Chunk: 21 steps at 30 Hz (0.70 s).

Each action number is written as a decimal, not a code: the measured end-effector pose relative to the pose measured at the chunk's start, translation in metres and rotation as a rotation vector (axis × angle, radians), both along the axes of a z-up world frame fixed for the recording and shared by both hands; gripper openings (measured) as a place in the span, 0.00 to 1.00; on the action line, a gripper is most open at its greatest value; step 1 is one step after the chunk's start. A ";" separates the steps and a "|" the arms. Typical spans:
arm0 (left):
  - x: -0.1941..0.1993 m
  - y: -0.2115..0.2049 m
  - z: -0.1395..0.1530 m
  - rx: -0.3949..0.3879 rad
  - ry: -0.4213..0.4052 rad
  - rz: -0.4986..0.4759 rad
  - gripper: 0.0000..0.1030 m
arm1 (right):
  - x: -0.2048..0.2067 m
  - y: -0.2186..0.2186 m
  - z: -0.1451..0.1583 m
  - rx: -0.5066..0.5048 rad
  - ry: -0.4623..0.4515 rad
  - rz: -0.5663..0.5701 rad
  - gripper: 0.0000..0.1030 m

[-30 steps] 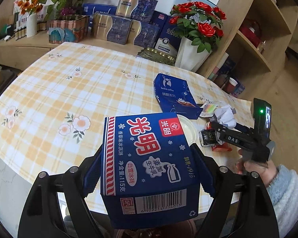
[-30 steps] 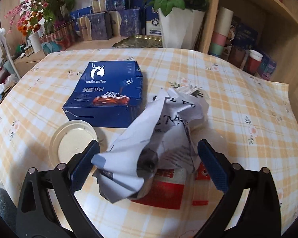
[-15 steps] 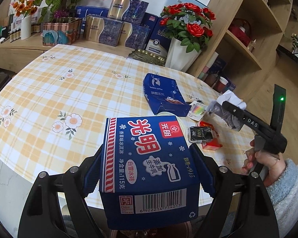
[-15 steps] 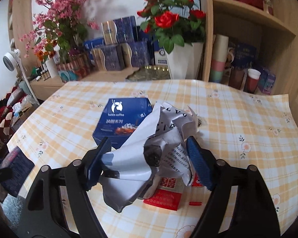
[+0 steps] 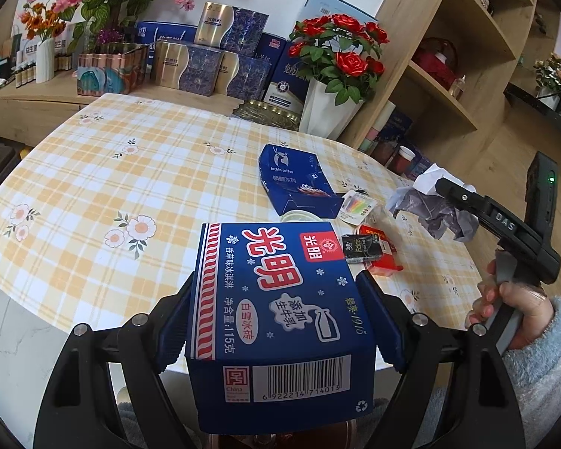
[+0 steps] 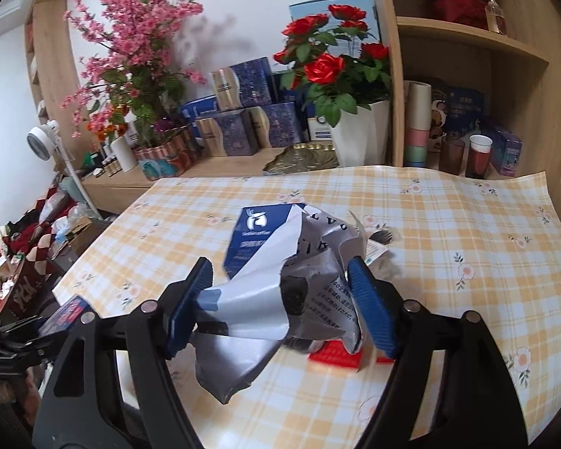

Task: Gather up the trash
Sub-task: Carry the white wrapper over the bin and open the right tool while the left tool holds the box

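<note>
Tongs point(image 5: 280, 321) clamp carton point(image 5: 280, 314); others point(image 6: 280, 310) crumpled bag point(image 6: 280, 299).

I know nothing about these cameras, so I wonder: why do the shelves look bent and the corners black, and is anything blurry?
Left wrist view: fisheye lens bows the wooden shelf unit and blackens the corners; the blue ice-cream carton is sharp in even daylight. Right wrist view: same curving; the crumpled grey-and-white plastic bag looks slightly soft, the red packet under it smeared.

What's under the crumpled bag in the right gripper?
Below the crumpled bag, held off the table, a red packet lies partly visible. The bag covers the rest.
</note>
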<state>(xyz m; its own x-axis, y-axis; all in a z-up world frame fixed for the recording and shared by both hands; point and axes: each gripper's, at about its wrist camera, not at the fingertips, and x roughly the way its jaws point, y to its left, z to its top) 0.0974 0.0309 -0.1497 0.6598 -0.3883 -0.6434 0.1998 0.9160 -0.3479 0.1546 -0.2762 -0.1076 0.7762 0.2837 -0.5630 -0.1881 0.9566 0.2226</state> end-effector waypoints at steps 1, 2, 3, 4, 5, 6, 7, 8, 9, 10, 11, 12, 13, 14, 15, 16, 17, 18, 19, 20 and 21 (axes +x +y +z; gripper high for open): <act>-0.002 0.001 0.000 0.000 0.000 -0.001 0.78 | -0.007 0.003 0.001 0.010 0.001 0.008 0.71; -0.004 0.002 0.001 -0.001 0.000 -0.002 0.78 | -0.012 0.005 0.002 0.018 0.005 0.016 0.71; -0.008 0.004 0.001 -0.003 0.001 -0.002 0.78 | -0.019 0.008 0.003 0.024 0.008 0.024 0.70; -0.011 0.006 0.002 -0.004 0.000 -0.002 0.77 | -0.025 0.011 0.004 0.027 0.008 0.030 0.67; -0.013 0.007 0.003 -0.005 -0.001 -0.001 0.77 | -0.031 0.014 0.004 0.032 0.011 0.037 0.64; -0.017 0.009 0.005 -0.007 -0.004 -0.001 0.77 | -0.038 0.017 0.005 0.035 0.014 0.045 0.61; -0.019 0.011 0.006 -0.008 -0.005 0.000 0.77 | -0.047 0.021 0.004 0.042 0.024 0.054 0.61; -0.023 0.013 0.007 -0.011 -0.005 0.000 0.77 | -0.053 0.024 0.002 0.053 0.035 0.063 0.61; -0.026 0.015 0.007 -0.014 -0.004 0.001 0.77 | -0.057 0.026 0.000 0.060 0.043 0.070 0.60; -0.029 0.017 0.008 -0.018 -0.004 0.001 0.77 | -0.065 0.032 -0.004 0.063 0.057 0.088 0.58; -0.033 0.019 0.009 -0.021 -0.005 0.001 0.77 | -0.071 0.039 -0.008 0.043 0.068 0.101 0.58; -0.036 0.021 0.010 -0.024 -0.007 0.002 0.77 | -0.076 0.045 -0.013 0.001 0.079 0.105 0.58; -0.040 0.023 0.010 -0.026 -0.009 0.004 0.77 | -0.081 0.049 -0.016 -0.020 0.087 0.102 0.58; -0.044 0.025 0.011 -0.030 -0.012 0.004 0.77 | -0.083 0.049 -0.020 -0.016 0.098 0.103 0.58; -0.046 0.027 0.010 -0.030 -0.012 0.005 0.77 | -0.086 0.050 -0.024 -0.007 0.118 0.105 0.58; -0.049 0.028 0.010 -0.031 -0.012 0.007 0.77 | -0.089 0.050 -0.028 -0.021 0.127 0.091 0.58; -0.051 0.030 0.010 -0.033 -0.011 0.010 0.77 | -0.092 0.050 -0.031 -0.032 0.135 0.081 0.58; -0.053 0.033 0.010 -0.041 -0.007 0.014 0.77 | -0.097 0.048 -0.034 -0.021 0.147 0.078 0.58; -0.055 0.034 0.010 -0.044 -0.005 0.014 0.77 | -0.101 0.047 -0.036 -0.005 0.154 0.074 0.58; -0.057 0.037 0.010 -0.046 -0.006 0.015 0.77 | -0.104 0.045 -0.038 0.001 0.158 0.071 0.58; -0.058 0.038 0.009 -0.042 -0.008 0.017 0.77 | -0.108 0.044 -0.039 -0.003 0.162 0.066 0.58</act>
<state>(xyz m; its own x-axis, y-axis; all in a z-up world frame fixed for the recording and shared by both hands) 0.0390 0.0686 -0.1402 0.6720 -0.4035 -0.6210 0.1872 0.9038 -0.3847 0.0461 -0.2324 -0.1469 0.6549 0.3292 -0.6803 -0.2120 0.9440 0.2527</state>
